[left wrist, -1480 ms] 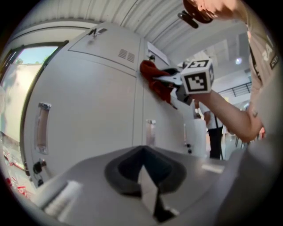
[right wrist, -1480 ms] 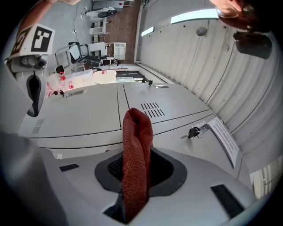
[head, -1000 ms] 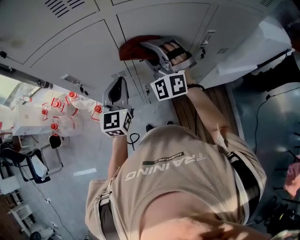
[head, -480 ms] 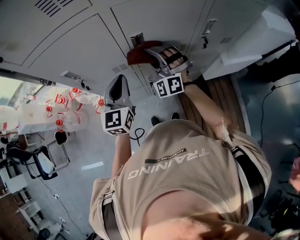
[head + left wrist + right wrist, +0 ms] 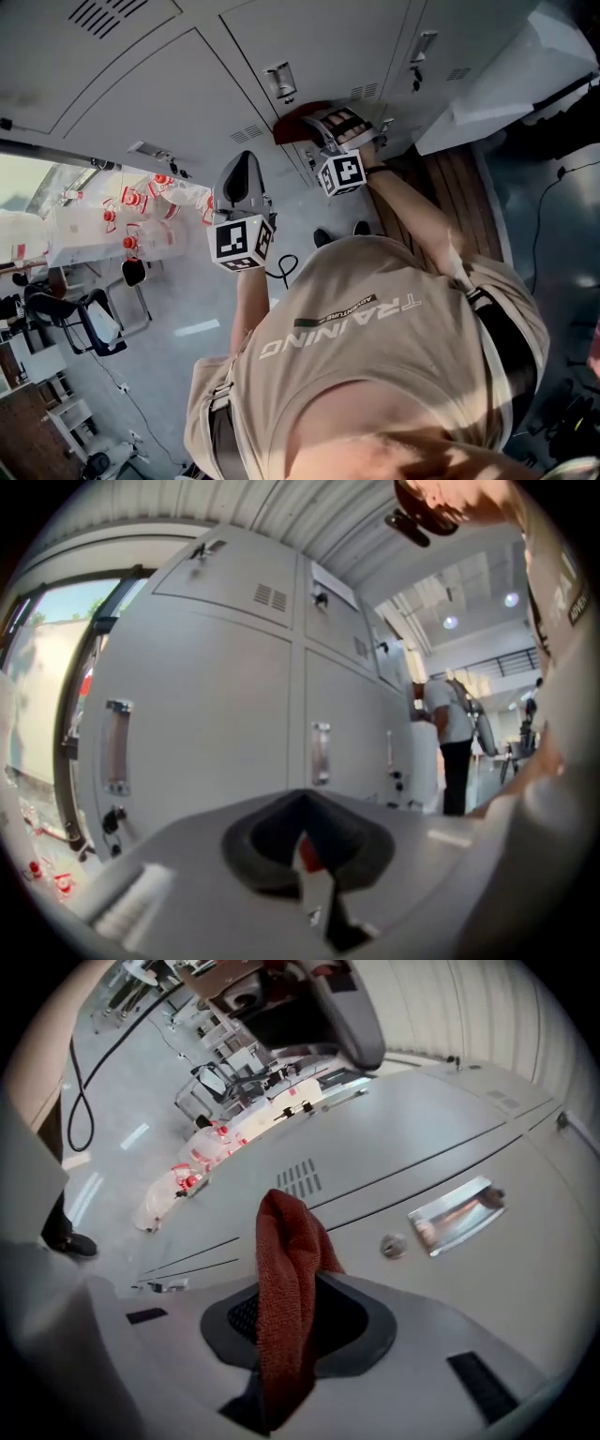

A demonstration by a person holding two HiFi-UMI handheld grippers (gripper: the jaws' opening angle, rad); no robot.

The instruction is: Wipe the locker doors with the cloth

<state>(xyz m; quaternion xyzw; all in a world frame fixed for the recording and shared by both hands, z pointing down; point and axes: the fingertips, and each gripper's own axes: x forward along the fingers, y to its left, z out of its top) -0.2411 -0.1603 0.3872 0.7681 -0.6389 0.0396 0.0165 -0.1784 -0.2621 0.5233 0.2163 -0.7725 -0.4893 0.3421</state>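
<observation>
Grey locker doors fill the top of the head view. My right gripper is shut on a dark red cloth and holds it against a door, just below a recessed handle. In the right gripper view the cloth hangs folded out of the right gripper, in front of a door with a handle recess, a keyhole and a vent. My left gripper is held off the doors, shut with nothing in it, facing the locker fronts.
A table with red-capped bottles and a chair stand at the left. An open locker door juts out at the upper right above a wooden strip. A cable lies on the floor. A person stands further along the lockers.
My right gripper has slid the cloth down and right across the door, uncovering the recessed handle. The left gripper has hardly moved.
</observation>
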